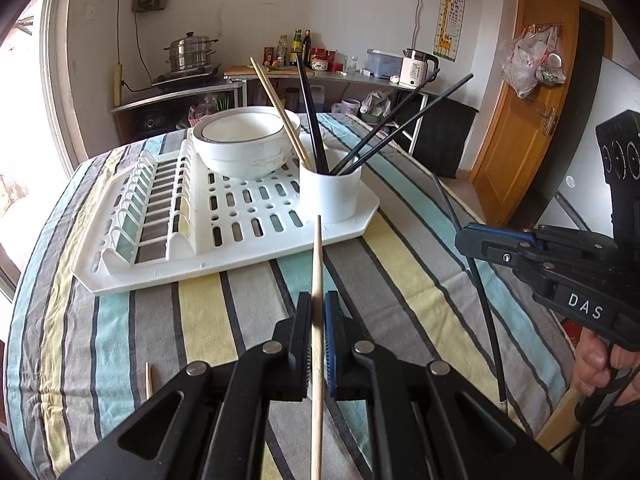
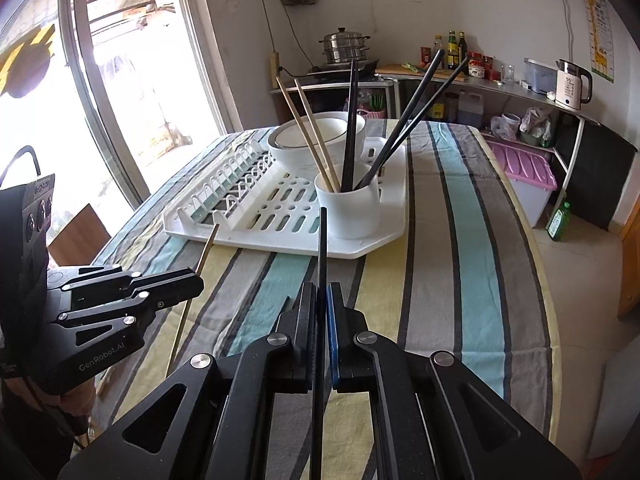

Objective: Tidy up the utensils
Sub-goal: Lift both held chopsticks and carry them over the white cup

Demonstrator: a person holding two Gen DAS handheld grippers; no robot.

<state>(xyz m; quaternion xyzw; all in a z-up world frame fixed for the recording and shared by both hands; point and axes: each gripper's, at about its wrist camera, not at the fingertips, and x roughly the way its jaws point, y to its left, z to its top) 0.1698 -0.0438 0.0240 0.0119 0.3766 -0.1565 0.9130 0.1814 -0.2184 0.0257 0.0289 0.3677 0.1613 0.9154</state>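
Right: rack on striped cloth, cup of chopsticks at its near corner. Left gripper clamps a wooden chopstick; right gripper clamps a black chopstick. Mid-carry; next, tip-down into cup.

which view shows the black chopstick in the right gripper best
The right wrist view: the black chopstick runs up the frame's middle, clamped in the right gripper. The left wrist view shows it at the right edge, hanging below that gripper.
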